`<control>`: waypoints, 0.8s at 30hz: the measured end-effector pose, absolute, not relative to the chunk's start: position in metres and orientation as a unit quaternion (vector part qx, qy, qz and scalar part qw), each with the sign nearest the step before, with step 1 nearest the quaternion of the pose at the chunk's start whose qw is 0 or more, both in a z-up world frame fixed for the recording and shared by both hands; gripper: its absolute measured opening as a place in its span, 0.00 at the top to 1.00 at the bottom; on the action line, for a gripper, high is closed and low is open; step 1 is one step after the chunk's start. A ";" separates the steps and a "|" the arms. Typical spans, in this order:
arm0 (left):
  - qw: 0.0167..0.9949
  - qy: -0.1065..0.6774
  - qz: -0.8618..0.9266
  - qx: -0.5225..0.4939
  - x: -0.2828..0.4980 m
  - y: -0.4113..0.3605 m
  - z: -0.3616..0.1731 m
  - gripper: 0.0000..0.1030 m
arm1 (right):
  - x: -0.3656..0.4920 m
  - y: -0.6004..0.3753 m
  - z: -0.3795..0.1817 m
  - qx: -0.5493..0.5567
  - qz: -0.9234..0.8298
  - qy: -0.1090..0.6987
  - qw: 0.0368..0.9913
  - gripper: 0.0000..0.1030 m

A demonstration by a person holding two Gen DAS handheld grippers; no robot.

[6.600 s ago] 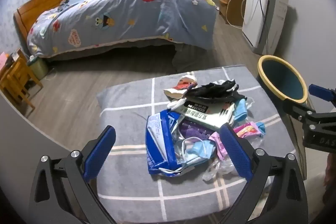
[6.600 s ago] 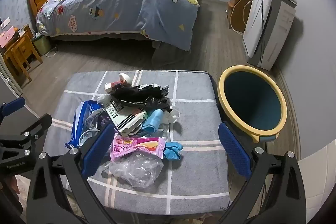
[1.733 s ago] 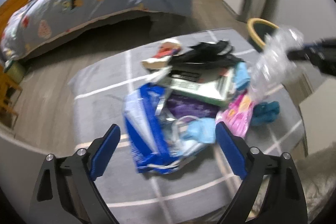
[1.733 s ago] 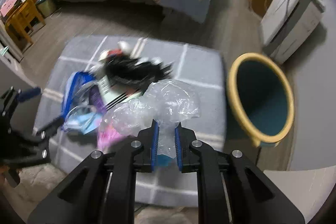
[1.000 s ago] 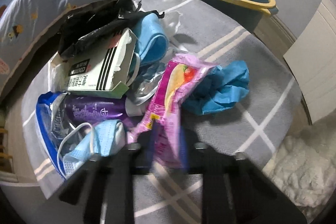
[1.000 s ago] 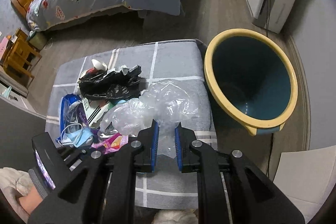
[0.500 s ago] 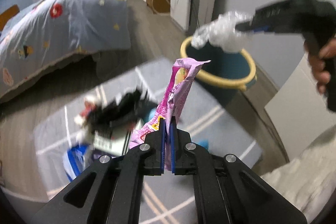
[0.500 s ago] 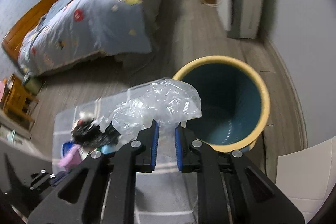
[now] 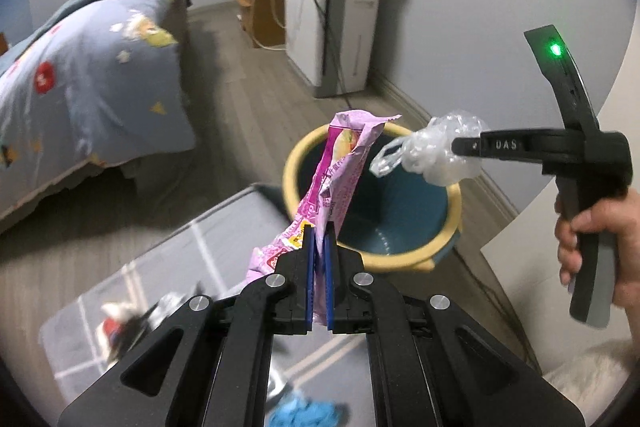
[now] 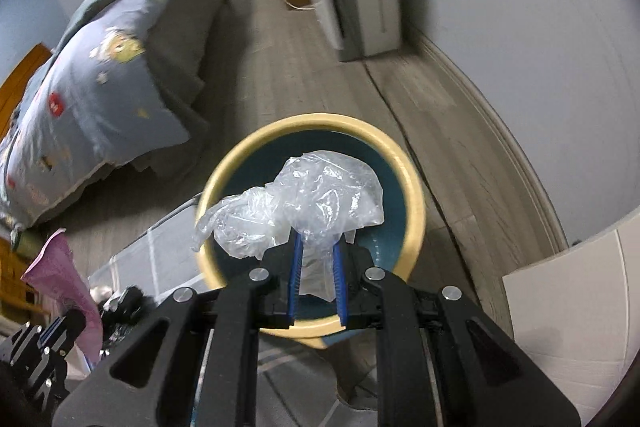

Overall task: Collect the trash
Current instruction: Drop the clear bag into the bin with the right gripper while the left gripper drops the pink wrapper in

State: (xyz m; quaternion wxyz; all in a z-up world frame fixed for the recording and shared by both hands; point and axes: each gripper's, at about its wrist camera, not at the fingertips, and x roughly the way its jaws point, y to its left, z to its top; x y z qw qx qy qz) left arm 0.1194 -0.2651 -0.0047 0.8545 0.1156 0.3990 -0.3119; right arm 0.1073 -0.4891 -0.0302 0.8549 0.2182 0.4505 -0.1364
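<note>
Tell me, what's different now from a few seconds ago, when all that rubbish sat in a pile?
The right gripper took the crumpled clear plastic bag off the pile and carried it over the yellow-rimmed teal bin. The left gripper lifted the pink snack wrapper toward the same bin. Both are clamped shut. The bin and the grey checked cushion stayed put.

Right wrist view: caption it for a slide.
Right tool holds a clear plastic bag over the yellow-rimmed bin.

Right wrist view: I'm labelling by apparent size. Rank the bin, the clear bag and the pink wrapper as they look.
1. Bin, largest.
2. Clear bag, though it hangs nearer the camera in the right claw, which inflates it.
3. Pink wrapper, smallest, partly cut off at the edge.
</note>
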 end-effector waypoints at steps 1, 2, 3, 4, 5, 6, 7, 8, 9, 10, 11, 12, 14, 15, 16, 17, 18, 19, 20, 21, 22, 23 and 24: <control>0.852 0.401 -0.317 0.112 0.123 -0.272 -0.007 0.95 | 0.108 -0.492 -0.032 0.219 -0.139 0.451 0.854 0.87; 0.850 0.403 -0.323 0.107 0.128 -0.281 -0.011 0.95 | 0.109 -0.496 -0.035 0.218 -0.141 0.452 0.853 0.87; 0.847 0.406 -0.325 0.106 0.133 -0.287 -0.014 0.95 | 0.110 -0.499 -0.037 0.217 -0.143 0.454 0.852 0.87; 0.845 0.409 -0.327 0.108 0.138 -0.294 -0.019 0.95 | 0.112 -0.502 -0.040 0.218 -0.146 0.456 0.850 0.87; 0.843 0.411 -0.328 0.111 0.142 -0.301 -0.024 0.95 | 0.112 -0.504 -0.041 0.218 -0.147 0.457 0.849 0.87; 0.840 0.414 -0.330 0.114 0.146 -0.309 -0.030 0.95 | 0.113 -0.506 -0.045 0.219 -0.148 0.461 0.848 0.87; 0.838 0.416 -0.332 0.116 0.149 -0.315 -0.035 0.95 | 0.115 -0.507 -0.046 0.217 -0.149 0.463 0.846 0.87; 0.837 0.419 -0.333 0.117 0.152 -0.320 -0.039 0.95 | 0.116 -0.507 -0.049 0.213 -0.150 0.466 0.845 0.87; 0.835 0.422 -0.333 0.117 0.157 -0.326 -0.044 0.95 | 0.118 -0.507 -0.051 0.211 -0.150 0.469 0.844 0.87; 0.835 0.423 -0.333 0.117 0.158 -0.329 -0.046 0.95 | 0.120 -0.506 -0.054 0.211 -0.148 0.473 0.843 0.87; 0.834 0.425 -0.331 0.118 0.162 -0.333 -0.051 0.93 | 0.120 -0.508 -0.055 0.213 -0.146 0.474 0.842 0.87; 0.834 0.426 -0.330 0.118 0.163 -0.334 -0.053 0.92 | 0.121 -0.508 -0.057 0.214 -0.143 0.475 0.841 0.86; 0.835 0.426 -0.325 0.122 0.167 -0.338 -0.059 0.82 | 0.122 -0.508 -0.059 0.216 -0.140 0.477 0.840 0.82; 0.836 0.425 -0.324 0.125 0.167 -0.339 -0.061 0.78 | 0.124 -0.507 -0.060 0.217 -0.136 0.478 0.840 0.72; 0.837 0.424 -0.322 0.126 0.167 -0.339 -0.062 0.68 | 0.126 -0.507 -0.060 0.218 -0.134 0.477 0.841 0.65; 0.838 0.423 -0.322 0.124 0.168 -0.340 -0.063 0.56 | 0.125 -0.507 -0.060 0.216 -0.136 0.476 0.842 0.52; 0.840 0.421 -0.320 0.121 0.168 -0.339 -0.063 0.51 | 0.125 -0.509 -0.060 0.217 -0.136 0.473 0.843 0.48; 0.842 0.419 -0.318 0.119 0.168 -0.338 -0.062 0.48 | 0.124 -0.510 -0.059 0.219 -0.137 0.472 0.843 0.48; 0.842 0.419 -0.318 0.116 0.167 -0.336 -0.062 0.47 | 0.124 -0.511 -0.058 0.223 -0.137 0.469 0.843 0.44; 0.843 0.419 -0.318 0.114 0.167 -0.334 -0.061 0.44 | 0.123 -0.511 -0.058 0.225 -0.136 0.468 0.844 0.36; 0.844 0.418 -0.316 0.112 0.166 -0.332 -0.059 0.36 | 0.123 -0.510 -0.057 0.226 -0.135 0.467 0.844 0.32; 0.846 0.415 -0.315 0.111 0.165 -0.331 -0.058 0.27 | 0.123 -0.510 -0.057 0.225 -0.134 0.466 0.845 0.24; 0.850 0.410 -0.314 0.109 0.162 -0.327 -0.055 0.24 | 0.123 -0.508 -0.055 0.224 -0.134 0.464 0.847 0.15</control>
